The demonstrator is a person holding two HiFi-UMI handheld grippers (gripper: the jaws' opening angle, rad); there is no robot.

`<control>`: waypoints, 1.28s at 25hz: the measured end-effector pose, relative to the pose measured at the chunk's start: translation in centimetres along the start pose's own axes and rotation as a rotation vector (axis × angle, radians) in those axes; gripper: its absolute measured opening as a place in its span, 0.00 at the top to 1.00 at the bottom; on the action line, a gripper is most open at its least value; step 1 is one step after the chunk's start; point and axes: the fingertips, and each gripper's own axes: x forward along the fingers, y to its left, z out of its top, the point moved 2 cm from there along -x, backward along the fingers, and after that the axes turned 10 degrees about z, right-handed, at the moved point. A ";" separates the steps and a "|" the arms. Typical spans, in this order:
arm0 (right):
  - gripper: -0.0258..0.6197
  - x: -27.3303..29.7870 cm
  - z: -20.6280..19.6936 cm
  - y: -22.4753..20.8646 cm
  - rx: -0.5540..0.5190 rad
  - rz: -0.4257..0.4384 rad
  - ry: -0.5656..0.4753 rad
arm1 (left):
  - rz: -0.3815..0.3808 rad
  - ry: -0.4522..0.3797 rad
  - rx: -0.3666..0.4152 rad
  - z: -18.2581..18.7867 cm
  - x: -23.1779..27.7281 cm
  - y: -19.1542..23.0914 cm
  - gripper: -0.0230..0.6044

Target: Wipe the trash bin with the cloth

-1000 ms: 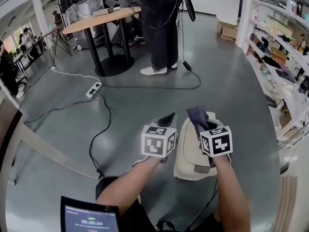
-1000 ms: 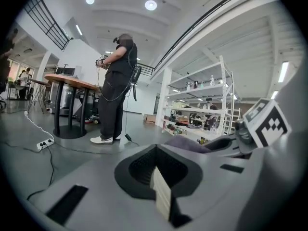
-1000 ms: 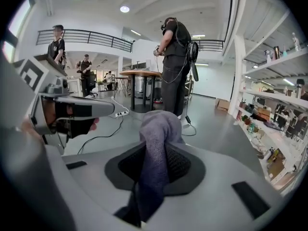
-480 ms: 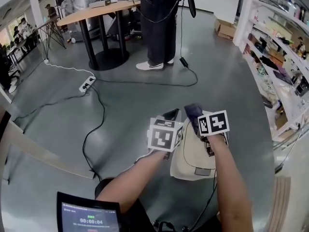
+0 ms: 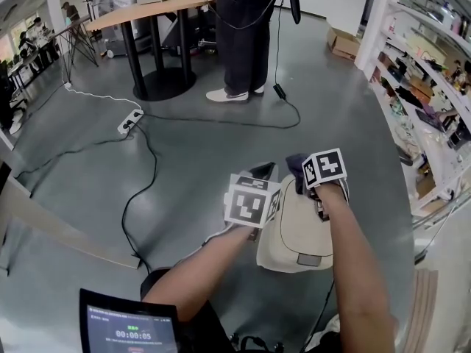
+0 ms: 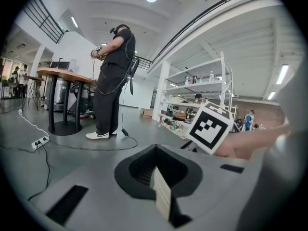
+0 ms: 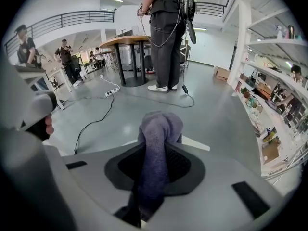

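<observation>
Nearest the camera, at the lower left of the head view, is a dark screen (image 5: 129,322), and past it two bare forearms reach forward. The left hand-held gripper (image 6: 161,191) has its jaws closed on a thin cream edge the same colour as the trash bin (image 5: 294,230). In the head view it sits against the bin's left side, its marker cube turned toward the camera. The right hand-held gripper (image 7: 154,177) is clamped on the purple cloth (image 7: 159,129), which bunches up out of the jaws and hangs down between them. In the head view the cloth lies at the far top edge of the bin. The cream bin stands on the grey floor (image 5: 184,168) between the two forearms, with a grey patch on its near side. Farther out, black cables (image 5: 140,190) snake across the floor to a white power strip (image 5: 129,121). Beyond them a person in dark clothes and white shoes (image 5: 243,35) stands beside a round wooden tabletop (image 5: 147,9) on black legs. Shelves (image 5: 434,87) crowded with small things line the right side, and a cardboard box (image 5: 344,43) rests on the floor near them.
</observation>
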 end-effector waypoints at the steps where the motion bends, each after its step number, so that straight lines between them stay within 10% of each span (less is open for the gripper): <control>1: 0.82 0.0 0.1 -0.1 0.000 -0.001 0.007 | -0.001 0.002 -0.001 0.0 0.0 -0.1 0.96; 32: 0.83 -5.1 -4.7 -11.4 0.157 -0.232 -0.018 | -0.034 0.040 0.059 -0.6 0.7 -1.1 0.96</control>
